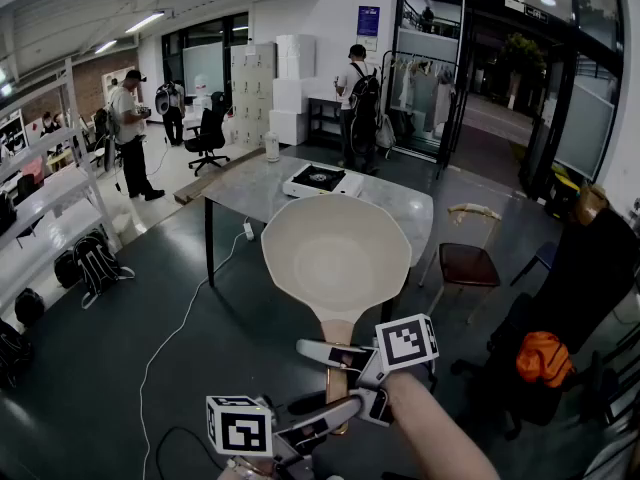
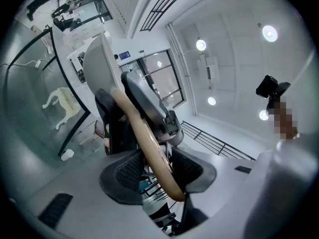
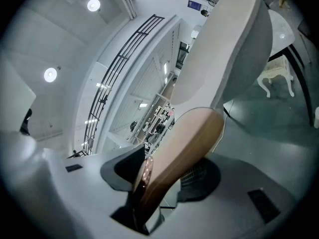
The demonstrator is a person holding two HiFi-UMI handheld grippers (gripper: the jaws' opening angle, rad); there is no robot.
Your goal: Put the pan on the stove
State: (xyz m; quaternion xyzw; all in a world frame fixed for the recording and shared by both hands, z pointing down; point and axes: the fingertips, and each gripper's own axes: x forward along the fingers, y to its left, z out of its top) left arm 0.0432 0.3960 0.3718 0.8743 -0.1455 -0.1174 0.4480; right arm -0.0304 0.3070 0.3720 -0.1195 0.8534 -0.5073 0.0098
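Open workshop-office with storage shelves (image 1: 50, 183), glass doors (image 1: 520, 78), office chair (image 1: 208, 128).

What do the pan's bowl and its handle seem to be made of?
The bowl is probably metal under a cream, matte coating, maybe ceramic: the inside looks even and pale, with no glare. The handle looks like light wood, or a wood-look finish: it is tan and smooth, with a soft sheen.

Lighting: even, cool indoor light from ceiling strip lamps (image 1: 145, 21), with weaker daylight through the glass doors (image 1: 500, 68).
Shadows: soft, on a dark floor (image 1: 200, 338).
Glare: round ceiling spots (image 2: 269, 33) burn out white.
Focus: the pan handle (image 3: 179, 158), close to the lens, is soft.
Distortion: strong fisheye bending, with black vignetted corners in both gripper views.
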